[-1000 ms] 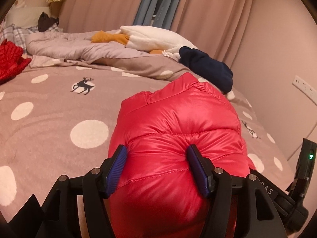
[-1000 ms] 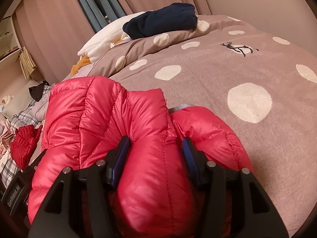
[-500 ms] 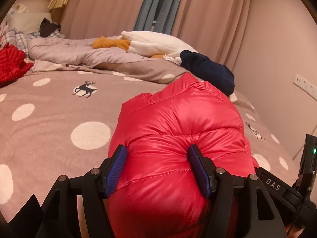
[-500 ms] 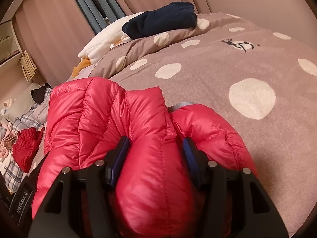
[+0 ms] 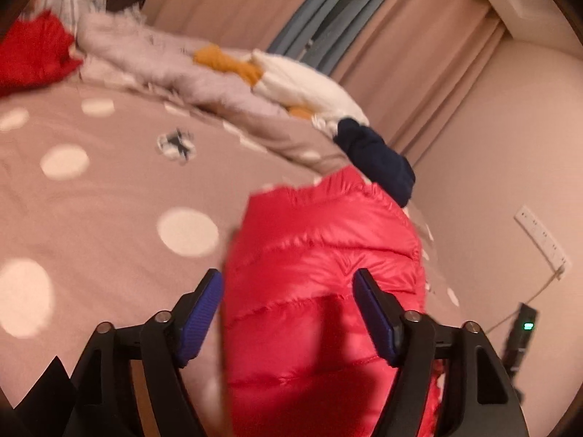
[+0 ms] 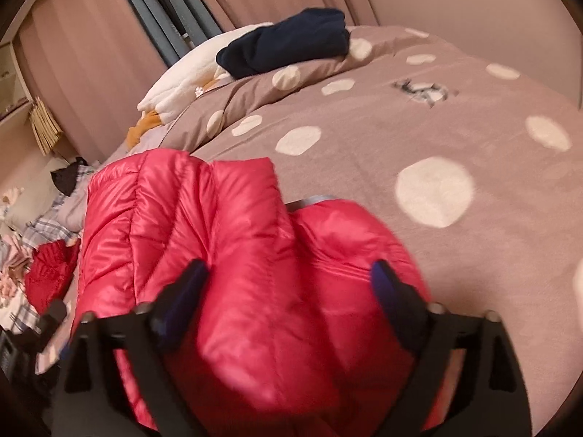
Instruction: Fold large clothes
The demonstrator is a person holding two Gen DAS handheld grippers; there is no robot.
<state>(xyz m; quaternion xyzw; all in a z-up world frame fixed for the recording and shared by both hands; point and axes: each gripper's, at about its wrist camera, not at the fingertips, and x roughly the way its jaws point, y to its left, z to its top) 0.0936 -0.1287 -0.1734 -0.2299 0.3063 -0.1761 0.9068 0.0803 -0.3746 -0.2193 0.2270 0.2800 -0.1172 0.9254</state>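
Note:
A shiny red puffer jacket (image 5: 320, 276) lies folded in a bundle on the brown polka-dot bed cover (image 5: 109, 196). It also shows in the right wrist view (image 6: 204, 240). My left gripper (image 5: 288, 291) is open, its blue pads apart over the near end of the jacket, the left pad clear of the fabric. My right gripper (image 6: 288, 284) is open too, its jaws spread wide around the jacket's near fold. Both views are blurred by motion.
A folded navy garment (image 5: 375, 160) and a white and orange plush (image 5: 298, 83) lie at the bed's far side, also in the right wrist view (image 6: 288, 47). A red knit item (image 5: 32, 51) and grey bedding lie far left. Curtains and a wall with a socket (image 5: 543, 240) stand behind.
Both grippers have opened: their pads pressed into the jacket before and now stand apart from it. Both cameras have tilted and lifted back, and the jacket has dropped onto the bed.

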